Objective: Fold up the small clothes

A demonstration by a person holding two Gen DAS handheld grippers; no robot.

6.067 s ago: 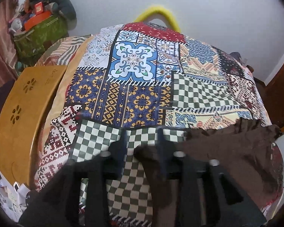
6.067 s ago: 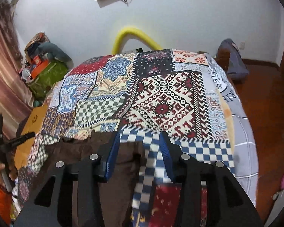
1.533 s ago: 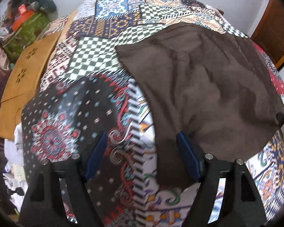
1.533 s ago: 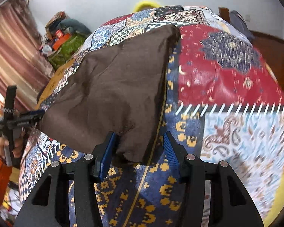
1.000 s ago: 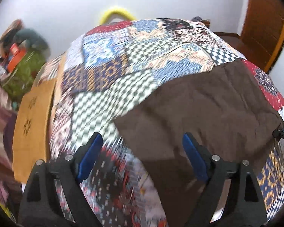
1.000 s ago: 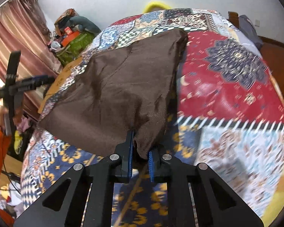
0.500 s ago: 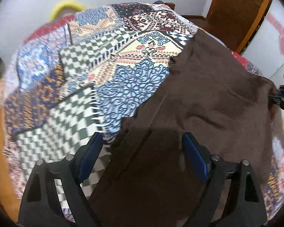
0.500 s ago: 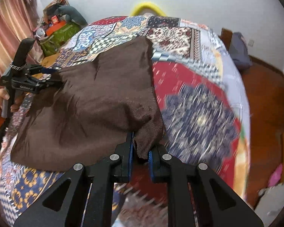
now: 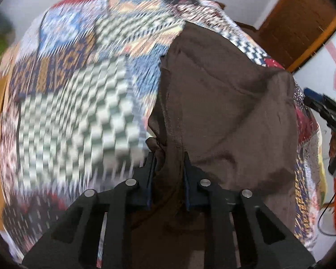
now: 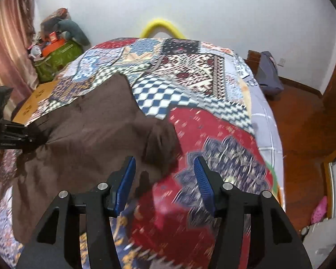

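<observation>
- Nearest the left camera, the left gripper (image 9: 168,157) has just been closing its jaws, and they now pinch a bunched edge of the brown cloth (image 9: 224,103).
- Beside it, the right gripper (image 10: 164,168) has just been opening; its jaws stand apart and hold nothing, with a cloth corner lying just ahead of them.
- Beyond both, the cloth lies spread on the patchwork bedspread (image 10: 190,71).
- Farthest back stands a white wall (image 10: 235,11).

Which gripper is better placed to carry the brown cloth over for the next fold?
Left. The left gripper has just closed on an edge of the brown cloth. The right gripper has just opened, nothing is between its pads, and the corner it let go lies on the patchwork bedspread.
</observation>
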